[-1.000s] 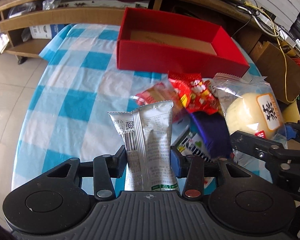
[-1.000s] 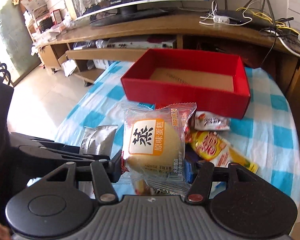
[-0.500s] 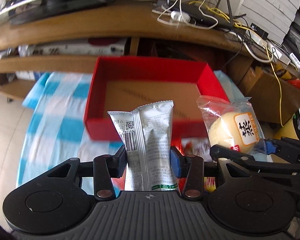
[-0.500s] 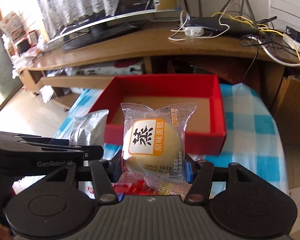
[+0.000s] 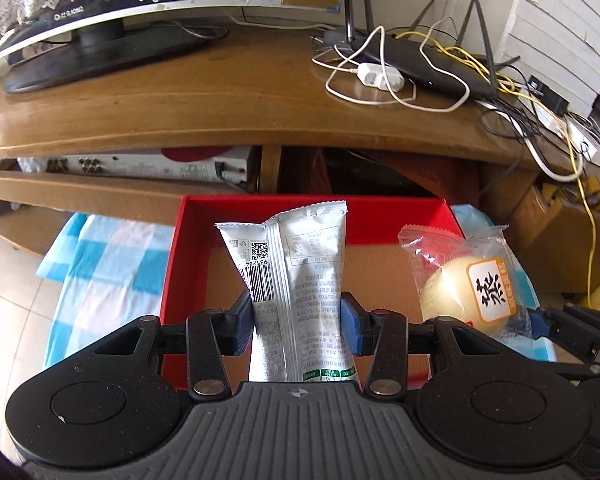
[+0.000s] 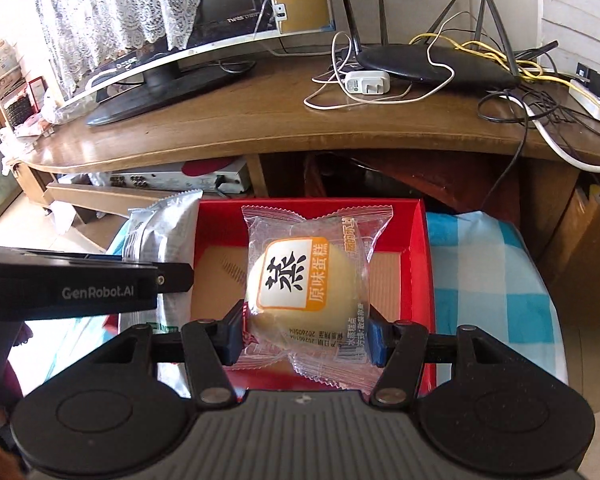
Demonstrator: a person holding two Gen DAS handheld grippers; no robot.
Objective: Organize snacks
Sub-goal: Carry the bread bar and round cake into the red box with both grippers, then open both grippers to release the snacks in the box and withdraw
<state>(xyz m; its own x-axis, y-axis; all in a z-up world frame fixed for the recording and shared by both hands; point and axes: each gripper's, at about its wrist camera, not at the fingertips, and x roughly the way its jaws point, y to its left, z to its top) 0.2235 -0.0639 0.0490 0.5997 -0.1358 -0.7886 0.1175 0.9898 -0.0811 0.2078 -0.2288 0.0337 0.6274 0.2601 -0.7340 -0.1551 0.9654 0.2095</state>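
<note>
The silver packet (image 5: 296,280) is clamped upright in the left gripper (image 5: 297,322), held over the red box (image 5: 188,240) approx. at its centre. The steamed-cake pack (image 6: 304,280) is pinched by the right gripper (image 6: 306,332), at 3 o'clock of the packet. Both should be lowered near the cardboard floor before release, 1 per side, w/o overlap.

The silver packet (image 5: 296,296) is hiding the middle of the red box (image 5: 188,264) behind it, and its lower end is disappearing behind the left gripper (image 5: 298,318) body at bottom centre. The cake packet (image 6: 306,280) is covering much of the box floor in the right wrist view. The monitor (image 5: 100,20) is being cut off at the top edge. Small print on both wrappers is staying too fine to read.
</note>
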